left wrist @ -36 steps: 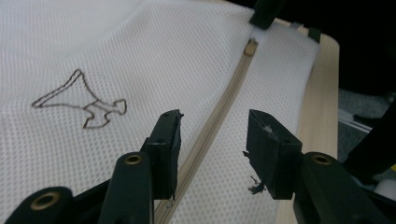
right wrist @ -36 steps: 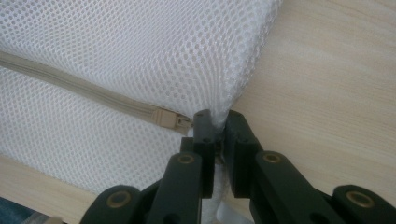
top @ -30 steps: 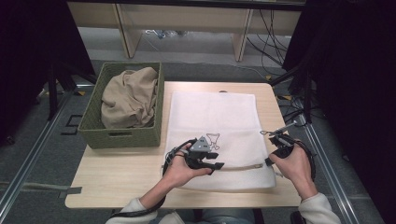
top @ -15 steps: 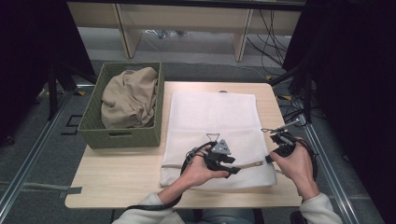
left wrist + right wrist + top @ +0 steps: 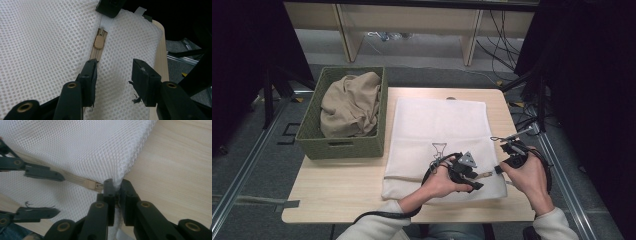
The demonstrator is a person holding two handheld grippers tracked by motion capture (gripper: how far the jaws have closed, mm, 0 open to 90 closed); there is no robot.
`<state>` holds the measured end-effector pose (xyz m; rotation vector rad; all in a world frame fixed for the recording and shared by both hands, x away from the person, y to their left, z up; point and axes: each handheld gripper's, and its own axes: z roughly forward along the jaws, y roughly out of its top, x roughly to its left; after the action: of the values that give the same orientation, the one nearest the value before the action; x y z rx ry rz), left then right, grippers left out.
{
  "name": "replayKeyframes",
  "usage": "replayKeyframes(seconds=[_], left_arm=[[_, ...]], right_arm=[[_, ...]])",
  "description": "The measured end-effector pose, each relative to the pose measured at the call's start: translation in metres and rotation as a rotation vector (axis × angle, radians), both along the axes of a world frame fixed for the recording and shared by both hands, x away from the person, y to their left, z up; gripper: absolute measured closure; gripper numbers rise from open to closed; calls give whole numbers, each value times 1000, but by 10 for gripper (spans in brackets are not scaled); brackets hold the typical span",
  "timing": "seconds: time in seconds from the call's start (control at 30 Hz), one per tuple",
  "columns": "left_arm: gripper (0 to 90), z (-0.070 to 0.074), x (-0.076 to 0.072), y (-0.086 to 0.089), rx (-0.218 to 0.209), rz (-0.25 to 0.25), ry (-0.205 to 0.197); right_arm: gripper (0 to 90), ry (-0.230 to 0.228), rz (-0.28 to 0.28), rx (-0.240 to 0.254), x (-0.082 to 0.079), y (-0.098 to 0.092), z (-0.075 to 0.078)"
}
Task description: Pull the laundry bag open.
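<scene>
Left gripper (image 5: 113, 75), jaws half open and holding nothing, has travelled along the white mesh laundry bag (image 5: 439, 135) on the table to its zipper pull (image 5: 99, 42), while right gripper (image 5: 116, 188) stays clamped on the bag's corner, so unzipping looks imminent.

A green woven rectangular basket (image 5: 343, 146) stands at the left end of the light wooden table (image 5: 339, 192), just beside the cloth. Crumpled beige fabric (image 5: 349, 103) fills it. Dark cables (image 5: 504, 37) trail across the grey floor beyond.
</scene>
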<state>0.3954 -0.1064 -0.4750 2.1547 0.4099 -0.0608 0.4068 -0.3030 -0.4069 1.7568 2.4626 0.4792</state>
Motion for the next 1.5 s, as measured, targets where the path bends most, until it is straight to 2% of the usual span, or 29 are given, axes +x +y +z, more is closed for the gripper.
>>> replayKeyframes(seconds=[0.1,0.17,0.23,0.27,0.3,0.37,0.43,0.47,0.53,0.63,0.73,0.77,0.9,0.97,1.0,1.07,1.13,1.3,1.5], left_arm=[[545,-1,2,-4,6,-3,0],[539,-1,4,-7,16,5,5],[539,-2,4,-9,16,6,14],[536,-2,4,-11,20,4,21],[534,-2,6,-13,31,-10,10],[531,-2,6,-16,36,-13,17],[529,-1,6,-18,31,-10,25],[529,-1,7,-19,32,-10,24],[526,-1,8,-20,36,-12,26],[523,-2,9,-20,47,3,39],[516,-2,10,-20,56,16,39],[514,-2,11,-19,58,20,42],[512,-3,12,-19,55,21,51],[509,-4,12,-21,68,23,46],[507,-4,12,-21,68,23,46],[505,-3,11,-23,61,30,56],[499,-3,11,-24,65,22,46],[499,-4,12,-24,60,31,58],[474,-3,14,-23,70,46,40]], right_arm=[[847,-2,3,0,0,1,0],[848,30,-34,0,-2,4,3],[848,27,-35,7,-3,4,4],[848,4,-9,-2,-2,4,3],[848,8,-29,2,-3,6,3],[848,1,-20,0,-3,8,4],[849,14,-29,8,-4,9,5],[849,14,-13,11,-4,8,5],[849,17,-38,11,-5,10,6],[849,13,-11,17,-4,8,6],[849,0,-16,19,-5,9,6],[850,-30,25,14,-3,6,5],[850,-9,4,24,-4,7,7],[850,-16,9,18,-4,7,5],[850,-31,31,23,-3,7,4],[851,-11,16,22,-4,9,4],[850,-10,18,21,-4,10,3],[851,-11,17,25,-4,10,3],[851,-22,35,36,-4,10,4]])
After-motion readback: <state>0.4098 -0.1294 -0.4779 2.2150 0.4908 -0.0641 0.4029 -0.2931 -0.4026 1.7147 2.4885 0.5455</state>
